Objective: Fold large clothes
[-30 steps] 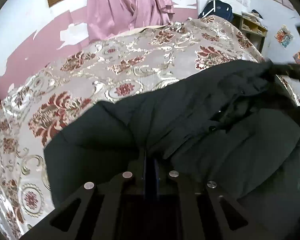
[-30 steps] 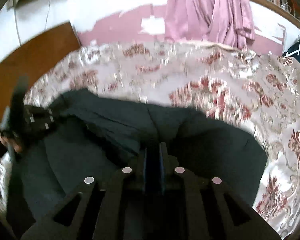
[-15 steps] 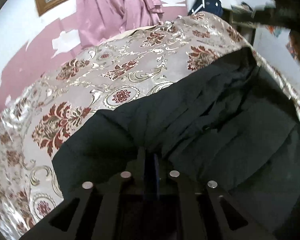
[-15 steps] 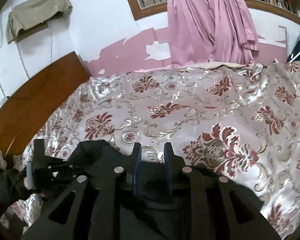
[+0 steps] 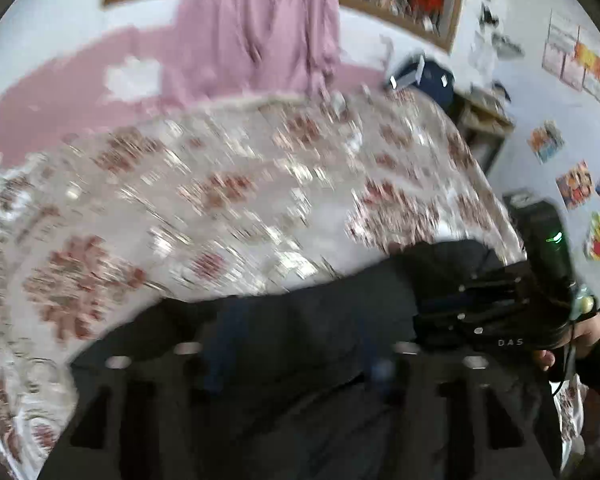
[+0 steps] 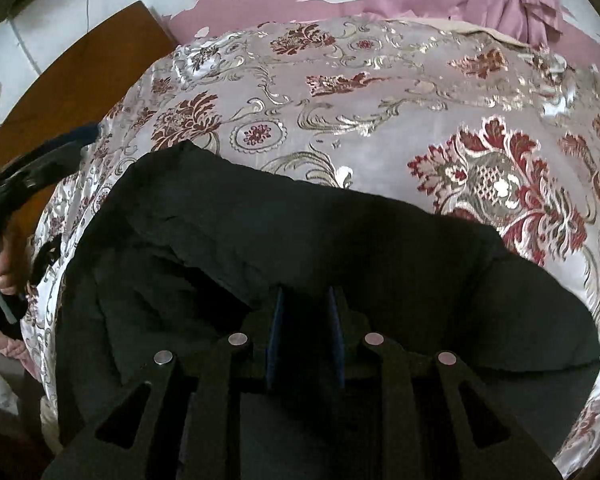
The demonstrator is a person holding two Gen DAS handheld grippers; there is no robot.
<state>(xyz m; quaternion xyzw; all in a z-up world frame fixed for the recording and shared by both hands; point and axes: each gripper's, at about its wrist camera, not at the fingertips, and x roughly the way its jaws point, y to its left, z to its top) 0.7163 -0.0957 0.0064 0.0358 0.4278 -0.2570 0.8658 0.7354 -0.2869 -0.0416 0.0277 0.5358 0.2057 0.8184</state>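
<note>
L gripper [image 5: 296, 364] is low in its own cam w/ the jaws opening right now, the two blue pads well apart, and all that shows between them is the dark garment [image 5: 300, 320] lying underneath. Nothing pinched that I can see, tho that frame is pretty smeared so edges are mushy. R gripper [image 6: 305, 320] has its blue pads a modest gap apart, tips down against the same dark garment [image 6: 300, 232]. Cloth shows in the gap, but can't tell if the pads are actually biting a fold or just parked on top.

The garment itself is a big black piece spread over the near part of the bed, w/ a folded layer lying diagonally across it in the R cam and a lumpy top edge. It sits on a shiny floral bedspread [image 6: 380, 92], silver-pink w/ dark red flowers, which covers everything beyond it.

In the L cam the other gripper shows at the right edge, a hand [image 5: 588, 332] wrapped round its handle. In the R cam the L one pokes in from the left edge w/ fingers [image 6: 4, 276] on it.

Further out: wooden headboard [image 6: 80, 64] far left, pink curtain [image 5: 256, 28] hanging on the back wall, peeling pink paint, posters [image 5: 576, 180] on the right wall.
</note>
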